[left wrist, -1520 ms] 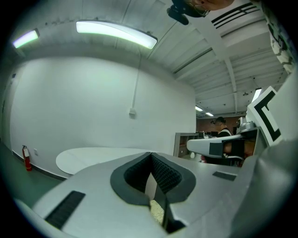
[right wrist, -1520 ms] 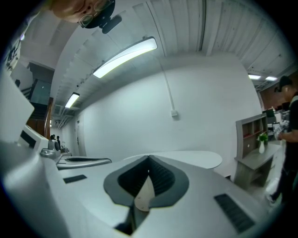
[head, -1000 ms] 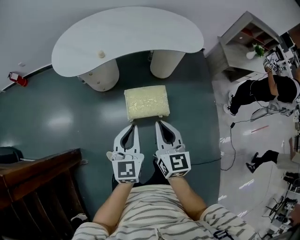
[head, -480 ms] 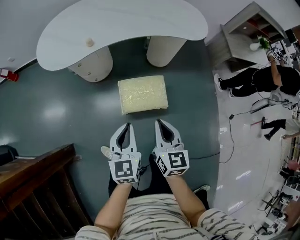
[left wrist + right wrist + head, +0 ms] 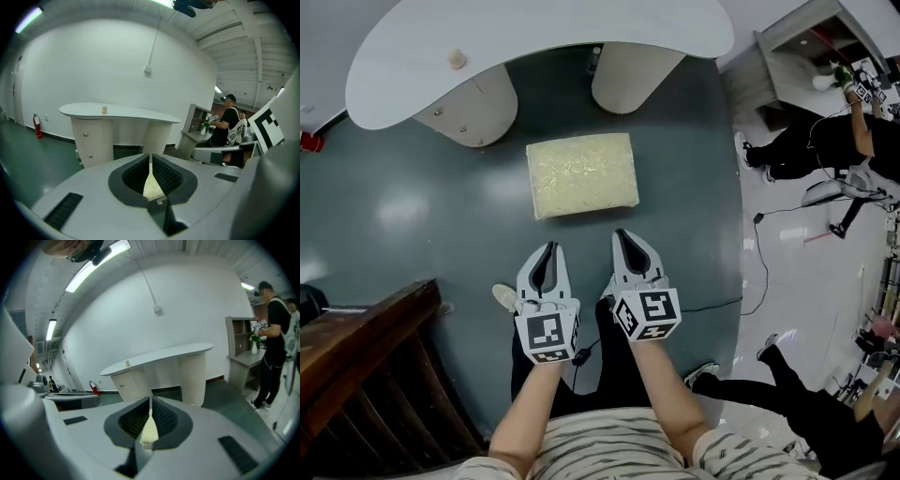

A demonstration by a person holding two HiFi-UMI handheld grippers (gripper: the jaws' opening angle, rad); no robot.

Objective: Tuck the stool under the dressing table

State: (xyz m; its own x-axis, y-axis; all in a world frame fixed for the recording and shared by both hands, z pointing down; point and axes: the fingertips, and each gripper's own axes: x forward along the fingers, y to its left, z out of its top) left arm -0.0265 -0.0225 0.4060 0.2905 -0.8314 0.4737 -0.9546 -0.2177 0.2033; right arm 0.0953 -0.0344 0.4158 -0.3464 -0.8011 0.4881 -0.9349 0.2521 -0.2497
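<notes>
Since a second ago: both grippers lower, tips now short of stool near edge, earlier right at it.
Left gripper, right gripper: jaws together, holding nothing.
Stool on floor, just in front of dressing-table counter pedestals, not tucked.
Judgement: push not yet begun.

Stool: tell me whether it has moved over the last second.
No. The stool stands in the same spot in front of the table's two legs, not yet under it. Only the view has shifted.
</notes>
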